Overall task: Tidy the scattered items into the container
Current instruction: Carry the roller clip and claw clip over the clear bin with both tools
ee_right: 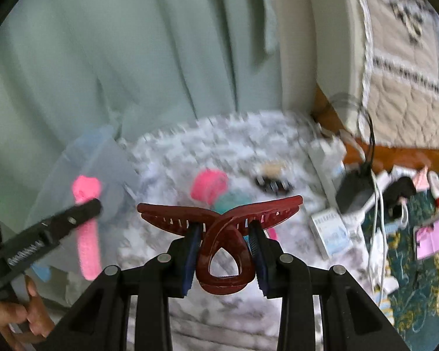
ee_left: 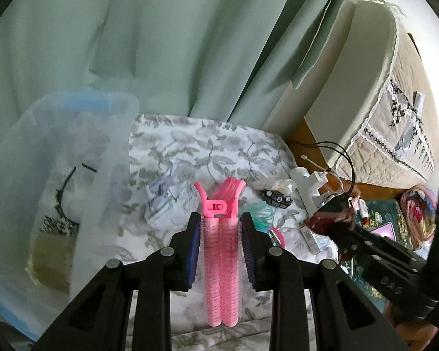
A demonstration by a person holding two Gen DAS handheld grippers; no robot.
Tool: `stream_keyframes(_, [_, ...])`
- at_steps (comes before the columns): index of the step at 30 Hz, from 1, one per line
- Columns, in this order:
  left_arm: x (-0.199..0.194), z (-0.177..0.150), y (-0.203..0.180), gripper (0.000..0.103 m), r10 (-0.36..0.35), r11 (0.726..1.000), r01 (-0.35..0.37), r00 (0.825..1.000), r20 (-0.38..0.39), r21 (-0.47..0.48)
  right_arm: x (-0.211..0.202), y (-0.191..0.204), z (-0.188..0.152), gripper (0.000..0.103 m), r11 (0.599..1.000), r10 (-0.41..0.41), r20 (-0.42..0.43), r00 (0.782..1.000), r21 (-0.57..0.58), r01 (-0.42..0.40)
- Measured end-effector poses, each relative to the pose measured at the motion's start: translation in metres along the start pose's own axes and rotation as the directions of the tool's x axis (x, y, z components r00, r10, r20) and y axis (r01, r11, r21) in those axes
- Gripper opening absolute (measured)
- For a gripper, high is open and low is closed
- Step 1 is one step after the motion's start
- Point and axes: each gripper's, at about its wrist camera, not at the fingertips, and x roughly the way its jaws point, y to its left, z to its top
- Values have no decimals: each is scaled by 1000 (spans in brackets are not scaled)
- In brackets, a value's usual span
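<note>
- the clear storage bin at your left already holds a few things, and its rim is open above.
- the floral cloth still carries a teal roller, a small dark clip and boxes.
- your left gripper clamps the pink roller clip.
- your right gripper pinches the dark red claw clip; both hang clear of the cloth.

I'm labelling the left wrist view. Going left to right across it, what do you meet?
Clear plastic container → pink hair clip held in the left gripper → small black clip → right gripper with the dark red claw clip.
</note>
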Motion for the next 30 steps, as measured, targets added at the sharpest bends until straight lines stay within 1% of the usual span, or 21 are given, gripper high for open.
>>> stream_keyframes(2, [-12,4,-1,28,-2,1000,2,999,36,-1,-13,9,4,36,999,34,39,999,-12,-33])
stream_keyframes(7, [-39,10,-2,28,-16,1000,17,994,106,-7,-38,24,17,36,998,44,99,994,-54,-39])
stream_keyframes(10, [-56,14,-1,28,-23,1000,24,989,145,-6,-56,34,25,36,996,67,147,987,-66,-58])
stream_keyframes(15, [-84,21,10,28,-20,999,26,977,214,-25,-88,55,38,36,992,99,233,968,-99,-77])
stream_keyframes(19, [-107,22,22,28,4,999,7,963,268,-38,-103,75,47,36,986,119,270,955,-145,-82])
stream_keyframes(23, [-126,23,41,28,33,997,-10,950,312,-75,-112,99,56,36,977,155,294,943,-186,-103])
stream_keyframes(28, [-143,23,66,28,85,991,-42,935,343,-131,-119,130,63,36,960,205,313,927,-251,-128])
stream_keyframes(30, [-148,22,77,28,110,986,-59,930,351,-155,-119,140,65,36,954,218,314,924,-269,-134])
